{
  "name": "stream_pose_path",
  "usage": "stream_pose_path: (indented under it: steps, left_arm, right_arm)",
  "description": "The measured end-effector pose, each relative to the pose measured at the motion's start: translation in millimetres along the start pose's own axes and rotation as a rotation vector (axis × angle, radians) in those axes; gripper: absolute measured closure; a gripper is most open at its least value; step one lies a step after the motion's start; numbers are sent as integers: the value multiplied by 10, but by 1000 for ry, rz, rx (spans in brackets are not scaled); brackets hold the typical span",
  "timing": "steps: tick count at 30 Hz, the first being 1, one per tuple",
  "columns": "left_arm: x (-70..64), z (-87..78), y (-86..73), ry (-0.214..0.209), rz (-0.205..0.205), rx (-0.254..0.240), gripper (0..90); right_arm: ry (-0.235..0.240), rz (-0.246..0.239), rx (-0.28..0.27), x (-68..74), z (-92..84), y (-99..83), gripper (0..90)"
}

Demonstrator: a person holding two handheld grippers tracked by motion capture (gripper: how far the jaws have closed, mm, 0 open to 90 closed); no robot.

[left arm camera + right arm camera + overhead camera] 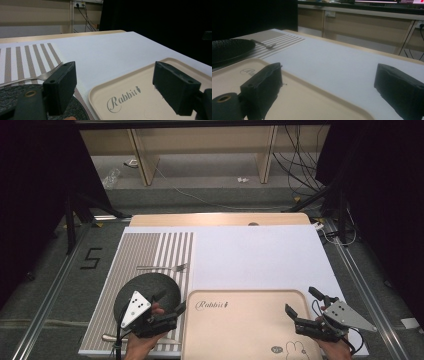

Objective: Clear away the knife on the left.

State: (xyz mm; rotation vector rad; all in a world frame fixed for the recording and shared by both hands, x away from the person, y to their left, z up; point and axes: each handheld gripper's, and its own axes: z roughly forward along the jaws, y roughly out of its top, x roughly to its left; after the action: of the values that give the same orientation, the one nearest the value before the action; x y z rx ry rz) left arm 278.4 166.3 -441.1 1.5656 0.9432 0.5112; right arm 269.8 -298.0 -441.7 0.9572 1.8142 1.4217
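The left gripper is held with jaws spread wide and nothing between them, over the dark plate beside the beige tray. The right gripper is likewise held wide and bare at the tray's 3 o'clock rim. A fork is seen at the plate's 12 o'clock on the striped placemat; bare white board is left beyond.

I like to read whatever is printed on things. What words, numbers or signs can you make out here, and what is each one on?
"Rabbit", in script with a small carrot after it: on the beige tray.
"5": marked in black on the grey floor, left of the table.
A rabbit outline drawing, with a small round mark beside it too small to read: at the tray's near edge.
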Motion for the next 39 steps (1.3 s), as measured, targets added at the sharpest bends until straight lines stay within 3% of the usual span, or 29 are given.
stream_pose_path:
  steps: [20,23,29,32,37,39]
  left_arm:
    - [36,-51,44,3,-28,7,193]
    - [34,-82,71,13,-11,16,193]
    - [27,-134,126,-1,22,47,195]
    - [37,-156,177,-24,50,84,207]
    - [98,-193,247,-54,51,121,214]
    - [146,-202,258,-80,65,158,214]
  right_arm:
    - [-1,-5,8,4,0,0,87]
    - [0,-8,4,3,0,0,87]
    - [1,-2,12,11,2,-1,87]
    - [1,-2,10,14,4,0,87]
    - [0,-3,11,9,14,-6,87]
    - [1,-7,14,3,13,-4,87]
